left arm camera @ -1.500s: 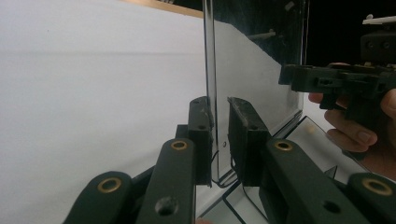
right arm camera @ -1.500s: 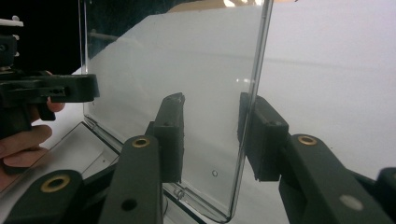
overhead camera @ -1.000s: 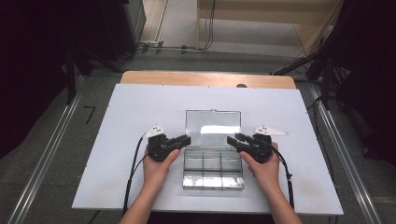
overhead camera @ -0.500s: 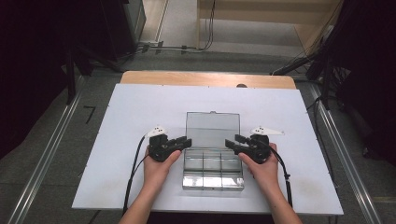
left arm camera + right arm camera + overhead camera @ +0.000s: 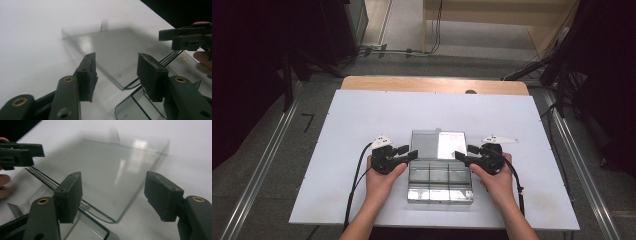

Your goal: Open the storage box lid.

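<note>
Your left gripper (image 5: pixel 411 153) and right gripper (image 5: pixel 462 154) flank the hinge line of a clear plastic compartment box (image 5: pixel 439 181) at the near middle of the white table (image 5: pixel 362 120). Its lid (image 5: pixel 438 145) lies swung flat, away from you. Both sets of jaws have just been opening and stand spread with nothing between them. The box's long axis runs from hand to hand, each gripper equally near.
</note>
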`<action>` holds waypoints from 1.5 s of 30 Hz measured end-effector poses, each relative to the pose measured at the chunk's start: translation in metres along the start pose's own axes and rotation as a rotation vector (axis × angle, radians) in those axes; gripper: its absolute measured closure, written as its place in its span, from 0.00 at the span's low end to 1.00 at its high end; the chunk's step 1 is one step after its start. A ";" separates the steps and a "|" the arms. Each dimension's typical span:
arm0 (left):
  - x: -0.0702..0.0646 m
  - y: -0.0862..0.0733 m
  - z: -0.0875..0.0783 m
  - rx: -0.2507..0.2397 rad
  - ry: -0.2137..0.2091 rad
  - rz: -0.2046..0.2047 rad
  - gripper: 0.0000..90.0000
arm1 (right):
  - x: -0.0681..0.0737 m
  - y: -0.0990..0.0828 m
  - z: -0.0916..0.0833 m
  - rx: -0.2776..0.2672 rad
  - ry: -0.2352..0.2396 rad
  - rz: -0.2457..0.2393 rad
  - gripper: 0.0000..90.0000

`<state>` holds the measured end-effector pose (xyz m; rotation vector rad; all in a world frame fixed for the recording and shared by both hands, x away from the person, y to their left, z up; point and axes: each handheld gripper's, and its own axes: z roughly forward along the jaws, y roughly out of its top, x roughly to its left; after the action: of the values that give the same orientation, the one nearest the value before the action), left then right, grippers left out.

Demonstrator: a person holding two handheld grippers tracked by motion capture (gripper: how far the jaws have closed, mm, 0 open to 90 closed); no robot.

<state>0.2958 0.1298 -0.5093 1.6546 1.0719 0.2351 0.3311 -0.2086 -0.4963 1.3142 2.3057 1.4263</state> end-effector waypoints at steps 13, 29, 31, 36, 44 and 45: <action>-0.012 0.007 -0.022 -0.062 -0.074 0.068 0.20 | 0.004 0.013 -0.040 -0.081 0.010 -0.085 0.21; -0.015 0.000 -0.052 -0.080 -0.146 0.151 0.03 | -0.014 0.001 -0.077 -0.060 -0.012 -0.128 0.10; -0.013 -0.001 -0.056 -0.077 -0.144 0.148 0.03 | -0.017 0.000 -0.082 -0.061 -0.002 -0.130 0.09; -0.009 -0.005 -0.067 -0.081 -0.131 0.157 0.01 | -0.025 -0.004 -0.093 -0.035 0.008 -0.152 0.06; -0.002 -0.011 -0.084 -0.084 -0.104 0.186 0.00 | -0.038 -0.012 -0.104 -0.010 0.053 -0.170 0.00; -0.001 -0.011 -0.086 -0.082 -0.101 0.192 0.00 | -0.040 -0.014 -0.105 -0.006 0.051 -0.163 0.00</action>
<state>0.2350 0.1862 -0.4856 1.6781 0.8187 0.3129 0.2941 -0.3101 -0.4622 1.0719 2.3763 1.4289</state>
